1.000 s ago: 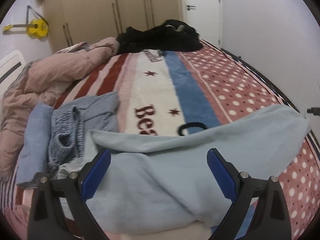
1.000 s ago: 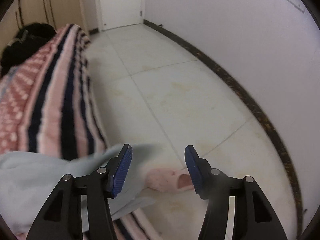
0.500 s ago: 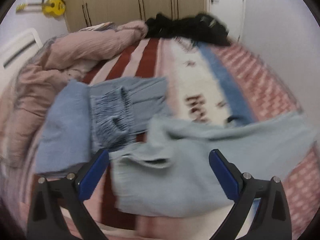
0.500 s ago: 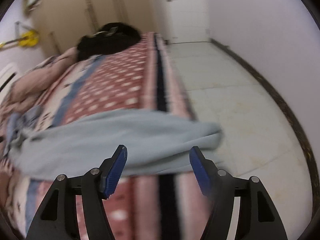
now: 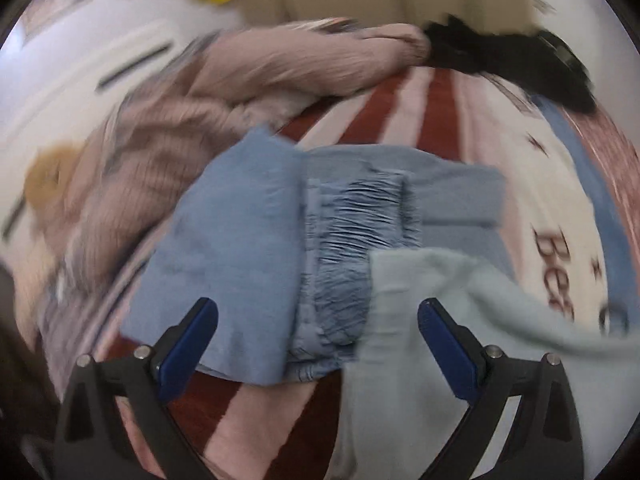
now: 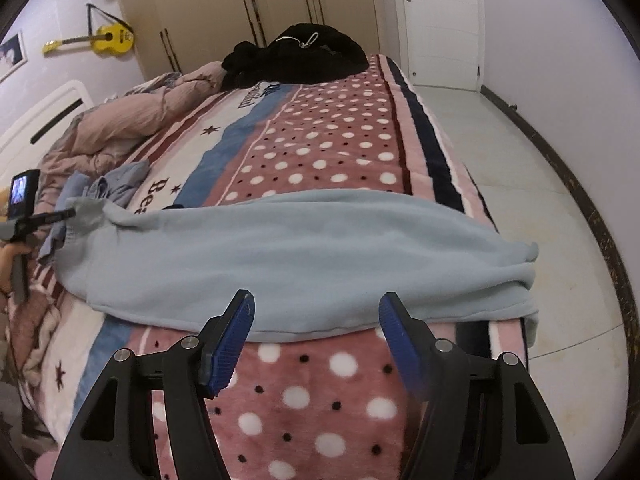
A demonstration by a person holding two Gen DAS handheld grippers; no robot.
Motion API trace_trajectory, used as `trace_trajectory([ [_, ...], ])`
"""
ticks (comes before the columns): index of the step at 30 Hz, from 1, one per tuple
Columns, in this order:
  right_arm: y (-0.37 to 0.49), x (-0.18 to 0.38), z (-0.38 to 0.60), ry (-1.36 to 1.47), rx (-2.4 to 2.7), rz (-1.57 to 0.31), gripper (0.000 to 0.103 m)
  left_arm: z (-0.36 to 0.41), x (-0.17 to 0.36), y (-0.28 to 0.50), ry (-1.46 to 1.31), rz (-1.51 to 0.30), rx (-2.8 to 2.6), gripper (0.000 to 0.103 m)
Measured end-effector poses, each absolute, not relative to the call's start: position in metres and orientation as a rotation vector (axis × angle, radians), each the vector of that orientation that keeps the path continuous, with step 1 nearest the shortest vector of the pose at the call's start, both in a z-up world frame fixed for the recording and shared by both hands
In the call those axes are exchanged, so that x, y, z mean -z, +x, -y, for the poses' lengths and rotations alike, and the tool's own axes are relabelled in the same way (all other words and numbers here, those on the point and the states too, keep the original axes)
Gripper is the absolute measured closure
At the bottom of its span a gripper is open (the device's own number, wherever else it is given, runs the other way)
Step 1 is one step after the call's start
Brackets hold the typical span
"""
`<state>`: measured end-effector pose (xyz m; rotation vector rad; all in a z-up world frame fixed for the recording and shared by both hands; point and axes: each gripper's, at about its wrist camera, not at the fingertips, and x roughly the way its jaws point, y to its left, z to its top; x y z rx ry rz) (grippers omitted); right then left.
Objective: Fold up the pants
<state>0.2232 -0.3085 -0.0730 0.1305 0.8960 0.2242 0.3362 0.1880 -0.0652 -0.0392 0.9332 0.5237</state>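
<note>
While stretched flat across the patterned fleece blanket (image 6: 328,148) of the bed, lies the pale blue fleece pants (image 6: 296,256), one end hanging just past the bed's floor-side edge, the other end reaching toward the crumpled mauve quilt (image 6: 132,124). Hovering just above the near hem of those pants: right gripper (image 6: 316,316), blue-padded fingers (image 6: 236,332) spread apart, nothing between them, no contact with the cloth. Seen from the right wrist view at far left, beside the pants' far end: left gripper (image 5: 318,328), held by a hand (image 6: 10,260). From its own blurred view, jaws spread wide, pads clear of any fabric, poised over a folded stack of darker blue garments (image 5: 280,248) with a gathered elastic waistband, just beside and partly under the pale pants' end (image 5: 420,320). Farther up the bed: heap of black clothing (image 6: 296,56). On the wall at left: small yellow guitar (image 6: 108,38). Behind the bed: beige wardrobe doors (image 6: 256,12); to the right, white door (image 6: 440,20) and pale tiled floor (image 6: 520,148).
</note>
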Motion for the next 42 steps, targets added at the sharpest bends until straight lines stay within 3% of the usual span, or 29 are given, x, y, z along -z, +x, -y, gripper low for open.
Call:
trace_trajectory([
  [10, 0.209, 0.096, 0.331, 0.293, -0.263, -0.964, 0.042, -0.146, 0.043, 0.260, -0.312, -0.934, -0.099, 0.004],
  [17, 0.181, 0.124, 0.343, 0.437, -0.298, -1.002, 0.040, -0.095, 0.090, 0.211, -0.450, -1.120, 0.132, 0.004],
  [22, 0.185, 0.138, 0.358, 0.554, -0.293, -0.970, 0.040, -0.080, 0.120, 0.228, -0.412, -1.144, 0.053, 0.004],
  [29, 0.216, 0.150, 0.392, 0.720, -0.209, -0.902, 0.040, -0.112, 0.132, 0.267, -0.525, -1.036, -0.092, 0.005],
  [31, 0.225, 0.149, 0.395, 0.715, -0.178, -0.881, 0.040, -0.114, 0.128, 0.276, -0.485, -1.011, -0.147, 0.021],
  [33, 0.230, 0.149, 0.393, 0.700, -0.162, -0.876, 0.040, -0.117, 0.124, 0.281, -0.446, -1.002, -0.166, 0.065],
  [35, 0.233, 0.148, 0.387, 0.663, -0.147, -0.874, 0.038, -0.123, 0.117, 0.281, -0.438, -1.000, -0.147, 0.092],
  [42, 0.232, 0.146, 0.382, 0.627, -0.139, -0.871, 0.036, -0.141, 0.072, 0.258, -0.322, -0.892, -0.149, 0.096],
])
